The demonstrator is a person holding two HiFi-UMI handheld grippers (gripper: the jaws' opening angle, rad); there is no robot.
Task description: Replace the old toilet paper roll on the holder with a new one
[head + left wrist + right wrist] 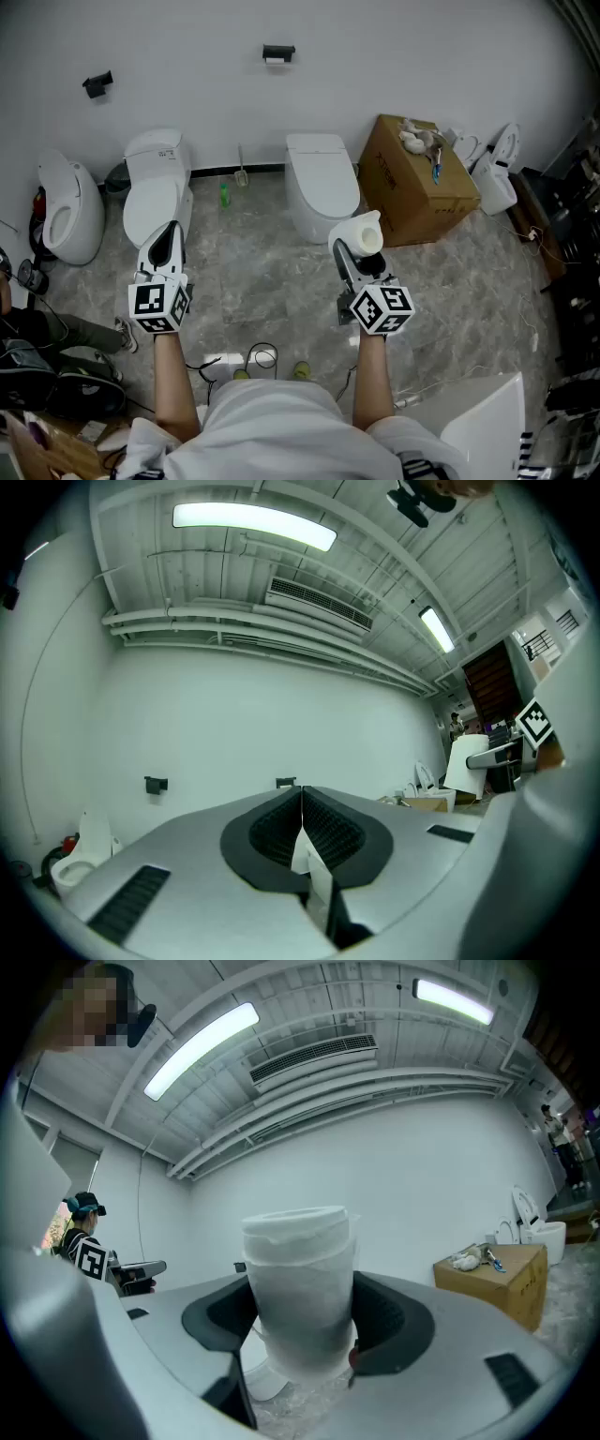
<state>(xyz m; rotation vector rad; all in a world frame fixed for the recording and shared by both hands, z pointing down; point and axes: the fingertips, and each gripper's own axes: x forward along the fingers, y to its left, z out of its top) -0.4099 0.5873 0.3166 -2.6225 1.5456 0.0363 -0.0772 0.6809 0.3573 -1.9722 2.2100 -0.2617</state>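
1. White wall point(394, 56) and grey marbled floor point(272, 291) make up the room. We note two toilets point(321, 192) point(155, 187) along the far wall and a cardboard box point(417, 187) at far right.
2. We find the black holder point(278, 54) mounted high on the far wall, well apart from both grippers.
3. Left gripper point(171, 230), held level at near left: fingers point(323, 832) pressed fully together.
4. Right gripper point(356, 247), level at near right: fingers spread wide and clamped on the toilet paper roll point(302, 1288). It stands upright between them in clear wrap.
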